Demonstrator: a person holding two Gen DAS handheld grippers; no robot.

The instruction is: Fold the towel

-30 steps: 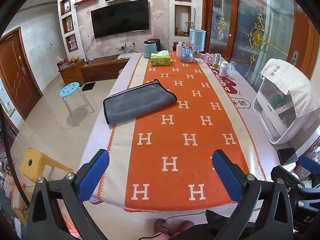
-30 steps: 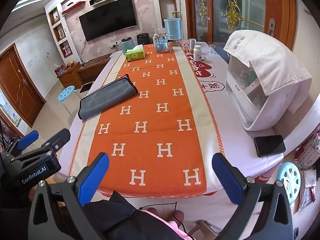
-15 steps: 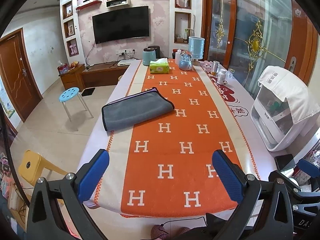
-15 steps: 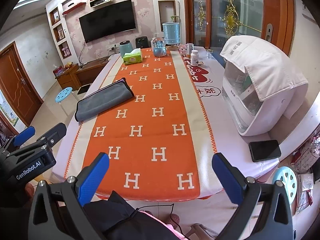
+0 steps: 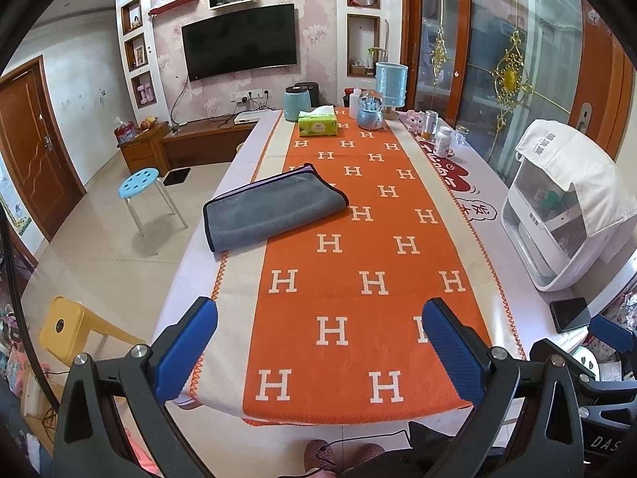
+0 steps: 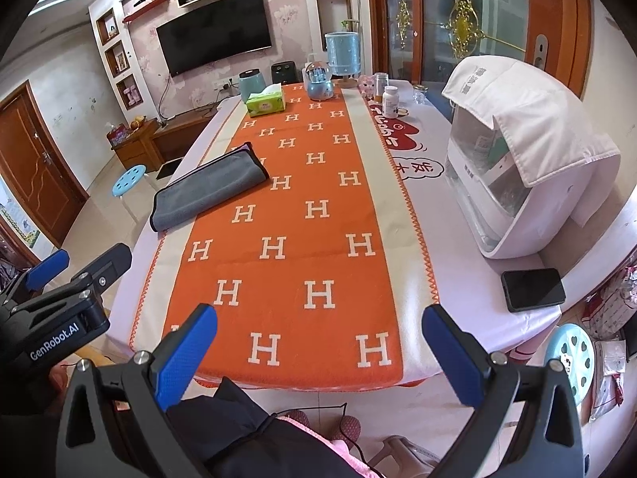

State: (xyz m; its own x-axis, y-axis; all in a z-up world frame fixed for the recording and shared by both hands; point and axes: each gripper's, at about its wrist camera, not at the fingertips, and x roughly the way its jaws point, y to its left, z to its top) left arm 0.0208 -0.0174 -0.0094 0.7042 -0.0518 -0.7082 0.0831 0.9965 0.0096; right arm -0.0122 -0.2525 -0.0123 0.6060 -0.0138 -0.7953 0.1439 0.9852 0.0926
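A grey towel (image 5: 272, 209) with a dark edge and a lilac underside lies folded flat on the left side of the orange H-patterned runner (image 5: 358, 263); it also shows in the right wrist view (image 6: 207, 193). My left gripper (image 5: 318, 342) is open and empty, held back above the table's near edge, well short of the towel. My right gripper (image 6: 318, 342) is open and empty too, off the near edge. The left gripper's body (image 6: 59, 302) shows at the left of the right wrist view.
A white covered appliance (image 6: 521, 151) and a black phone (image 6: 532, 288) sit at the table's right. A tissue box (image 5: 317, 123), kettle, blue container and bottles stand at the far end. Blue stools (image 5: 141, 181) and a yellow stool (image 5: 65, 328) stand on the floor.
Both grippers have drawn back and up from the table, so the towel looks farther off. The towel has not moved; both stay open.
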